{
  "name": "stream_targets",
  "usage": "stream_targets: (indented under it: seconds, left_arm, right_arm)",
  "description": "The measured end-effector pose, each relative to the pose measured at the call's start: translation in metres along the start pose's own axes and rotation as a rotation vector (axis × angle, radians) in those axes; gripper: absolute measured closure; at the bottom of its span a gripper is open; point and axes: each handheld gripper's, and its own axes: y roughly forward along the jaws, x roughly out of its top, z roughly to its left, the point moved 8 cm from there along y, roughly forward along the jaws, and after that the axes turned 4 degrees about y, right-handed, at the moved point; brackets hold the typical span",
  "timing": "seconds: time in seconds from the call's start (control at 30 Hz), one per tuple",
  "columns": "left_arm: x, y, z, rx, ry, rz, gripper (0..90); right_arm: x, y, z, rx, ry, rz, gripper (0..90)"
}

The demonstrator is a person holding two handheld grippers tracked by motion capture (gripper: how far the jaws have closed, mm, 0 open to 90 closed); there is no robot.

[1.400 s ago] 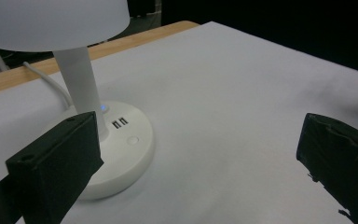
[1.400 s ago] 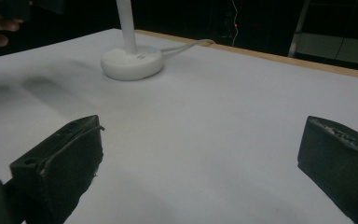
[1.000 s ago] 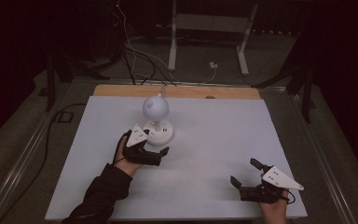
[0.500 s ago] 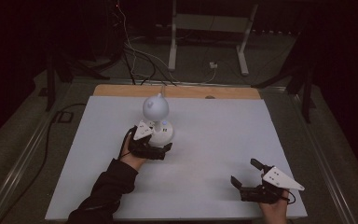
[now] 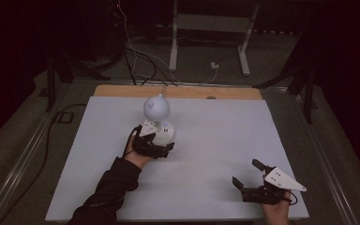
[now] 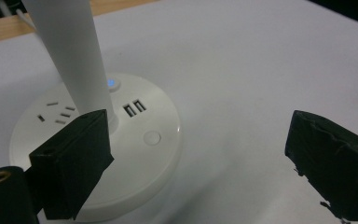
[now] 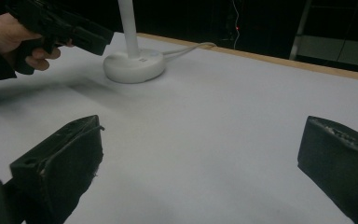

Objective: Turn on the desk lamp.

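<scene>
The lamp base [image 6: 98, 144] sits under the left gripper's [image 6: 200, 158] spread, just-narrowing jaws, its round button [image 6: 152, 137] between them, unpressed; right gripper [image 7: 200, 168] gapes idle.

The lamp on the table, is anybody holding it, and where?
No. The left hand-held gripper hangs open over the lamp's round base, gripping nothing. The right hand-held gripper is open too, over bare table.

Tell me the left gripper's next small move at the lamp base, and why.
Probably ease the left gripper down so one jaw tip meets the round button on the lamp base. Its jaws have just been closing with nothing between them, one hanging over the base near that button.
</scene>
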Motion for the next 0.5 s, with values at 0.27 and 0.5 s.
stream_targets:
  seconds: [0.27,0.5]
  left_arm:
    - [0.0014,0.0028,-0.0029,0.047,0.069,0.012,39.0]
    - [0.0019,0.0082,0.0005,0.119,0.06,0.037,60.1]
  right_arm:
    - [0.0003,-0.0001,-0.0002,-0.002,0.0,-0.002,0.2]
    - [0.0,-0.0002,-0.0007,-0.003,0.002,-0.001,0.2]
